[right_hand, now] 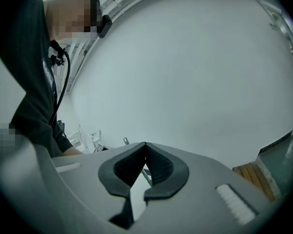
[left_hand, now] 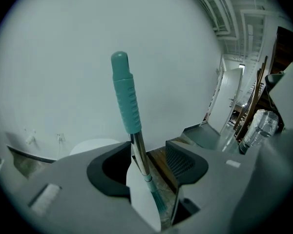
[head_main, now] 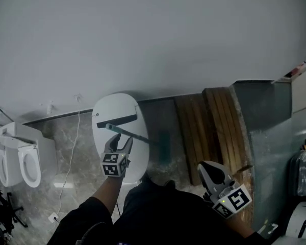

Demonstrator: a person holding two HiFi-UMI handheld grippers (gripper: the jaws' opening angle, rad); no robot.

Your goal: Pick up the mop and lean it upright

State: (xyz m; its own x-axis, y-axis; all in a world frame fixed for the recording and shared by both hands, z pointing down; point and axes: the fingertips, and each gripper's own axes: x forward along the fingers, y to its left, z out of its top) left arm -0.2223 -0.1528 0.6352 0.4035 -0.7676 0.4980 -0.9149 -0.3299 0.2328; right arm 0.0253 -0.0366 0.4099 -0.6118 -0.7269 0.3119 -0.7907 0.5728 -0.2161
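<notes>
A pale marbled floor (head_main: 81, 152) is seen below both grippers, met by a plain white wall (head_main: 153, 34) ahead of them; toilets (head_main: 28, 157) are ranged along that wall well to the left of the left gripper (head_main: 120, 139) (left_hand: 149, 145); a white oval panel (head_main: 115, 108) is propped just beyond its jaws; wooden planks (head_main: 214, 131) are leaned at the wall ahead of the right gripper (head_main: 206, 168) (right_hand: 145, 145).

The mop (head_main: 137, 135) (left_hand: 126, 99) is found between the left gripper's jaws, which are held wide apart with neither pad pressed on the shaft; its long axis is set close to upright, tilted a little leftward; the teal grip end is pointed up, above the jaws, and the head is set down on the floor below and to their right; whether the grip touches the panel cannot be told. The right gripper's jaws are brought together at the tips, with nothing held.
</notes>
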